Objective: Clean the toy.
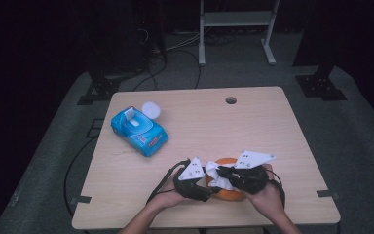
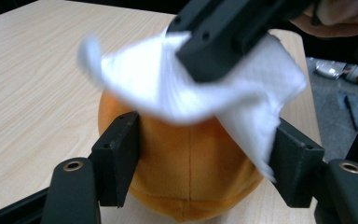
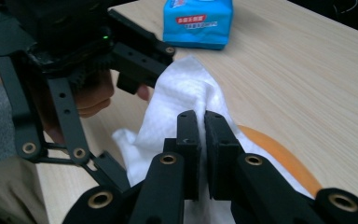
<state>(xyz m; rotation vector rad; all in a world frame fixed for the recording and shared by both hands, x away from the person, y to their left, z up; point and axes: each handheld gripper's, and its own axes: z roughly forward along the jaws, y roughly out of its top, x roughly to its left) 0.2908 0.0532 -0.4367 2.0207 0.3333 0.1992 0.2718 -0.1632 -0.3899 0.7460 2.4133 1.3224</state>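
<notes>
Both hands come in low from the near edge of the pale wooden desk (image 1: 253,117), forearms angled inward so the 2 sets of tongs meet over one spot. The left tongs (image 2: 200,158) lie almost level, their jaws pressed against either flank of the round orange plush ball (image 2: 191,172), gripping it. The right tongs (image 3: 204,154) come in from the opposite side, pinched shut on the crumpled white paper tissue (image 3: 182,93), which drapes over the top of the ball.

From the high view, the left tongs (image 1: 205,181) and right tongs (image 1: 226,174) sit close to the desk's near edge, the ball (image 1: 231,194) tucked under them and the tissue (image 1: 216,176) bunched between them. Beyond and to the left of the left tongs lies a blue plastic wipes pack (image 1: 139,129), well apart, with a small white round lid (image 1: 151,109) just past it. Ahead and to the right of the right tongs, open bare wood runs to the far edge, where a small round hole (image 1: 231,100) sits.

The left gripper view gives the ball's seam and the tissue's blurred corner hanging down by one jaw. The right gripper view gives the wipes pack (image 3: 198,21) beyond the tissue and a sliver of orange (image 3: 275,154) beside its jaws.
</notes>
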